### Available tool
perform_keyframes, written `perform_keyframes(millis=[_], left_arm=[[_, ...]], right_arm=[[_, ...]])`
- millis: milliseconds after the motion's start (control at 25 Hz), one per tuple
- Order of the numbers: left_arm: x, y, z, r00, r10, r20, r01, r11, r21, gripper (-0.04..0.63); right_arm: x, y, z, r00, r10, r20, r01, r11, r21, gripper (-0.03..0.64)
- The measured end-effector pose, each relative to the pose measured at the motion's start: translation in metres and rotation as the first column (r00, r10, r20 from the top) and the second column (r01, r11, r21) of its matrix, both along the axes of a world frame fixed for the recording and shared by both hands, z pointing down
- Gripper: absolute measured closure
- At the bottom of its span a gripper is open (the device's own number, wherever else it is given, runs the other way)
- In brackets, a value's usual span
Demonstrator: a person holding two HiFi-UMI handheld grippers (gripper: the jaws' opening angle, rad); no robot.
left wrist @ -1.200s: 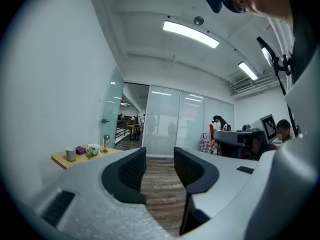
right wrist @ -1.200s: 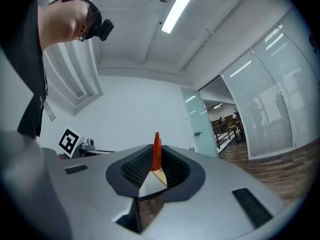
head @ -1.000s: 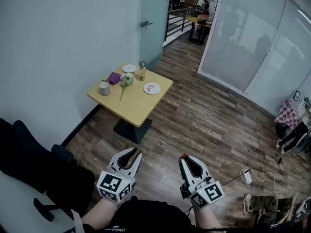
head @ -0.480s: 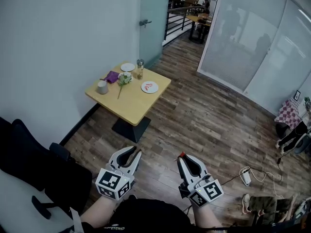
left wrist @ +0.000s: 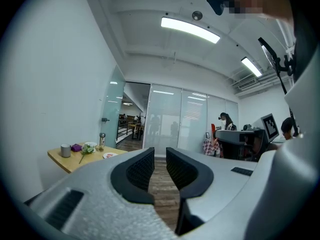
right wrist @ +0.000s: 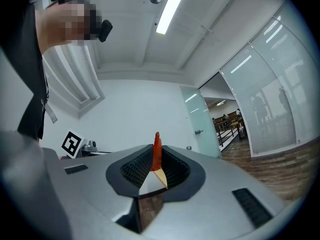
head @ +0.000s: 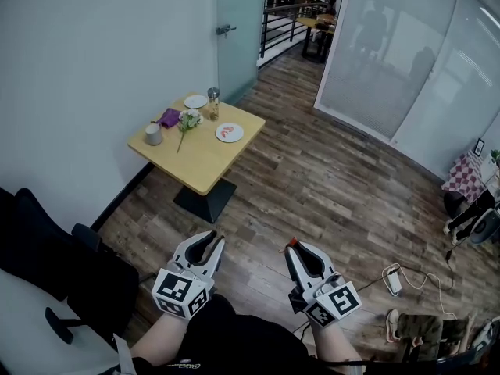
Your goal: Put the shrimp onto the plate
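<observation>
My right gripper (head: 292,246) (right wrist: 156,159) is shut on a red-orange shrimp (right wrist: 157,150) whose tip sticks up past the jaws; in the head view the shrimp (head: 292,241) is a small red point at the fingertips. My left gripper (head: 216,242) (left wrist: 160,160) has its jaws drawn to a thin slit with nothing between them. Both grippers hang low over the wooden floor, far from the yellow table (head: 201,156) (left wrist: 70,160). On the table a white plate (head: 229,133) (left wrist: 109,155) carries something red. A second white plate (head: 195,101) lies at the far edge.
The table also holds a grey cup (head: 154,134), a purple cloth (head: 169,118), flowers (head: 186,122) and a bottle (head: 213,104). A black chair (head: 55,260) stands at the left. Cables and a power strip (head: 393,279) lie on the floor at the right. Glass partitions (head: 406,61) line the right.
The table has drifted left and slightly up in the head view as the camera moves. Both grippers keep their hold and their place in the view.
</observation>
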State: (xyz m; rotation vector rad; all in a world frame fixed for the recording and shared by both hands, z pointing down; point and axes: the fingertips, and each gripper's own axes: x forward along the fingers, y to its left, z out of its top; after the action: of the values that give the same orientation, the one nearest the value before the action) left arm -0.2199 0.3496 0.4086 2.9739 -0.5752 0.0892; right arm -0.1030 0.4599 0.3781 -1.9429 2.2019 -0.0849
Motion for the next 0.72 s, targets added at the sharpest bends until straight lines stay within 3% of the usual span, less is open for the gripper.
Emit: perform_keyframes(millis=[360,720], left_arm=[[0.033,-0.023,0.007,1.000,-0.004,-0.004,0.004,1.000,-0.014,0.518],[0.082,-0.110,0.008,1.000,0.028,-0.009,-0.028,1.000,0.003,0.518]], right_arm=[[0.029,-0.023,0.008,1.000,-0.003,-0.022,0.003,1.000,-0.012,0.563],[0.066,-0.110,0.013,1.000,0.005,-0.024,-0.006,1.000,-0.030,0.563]])
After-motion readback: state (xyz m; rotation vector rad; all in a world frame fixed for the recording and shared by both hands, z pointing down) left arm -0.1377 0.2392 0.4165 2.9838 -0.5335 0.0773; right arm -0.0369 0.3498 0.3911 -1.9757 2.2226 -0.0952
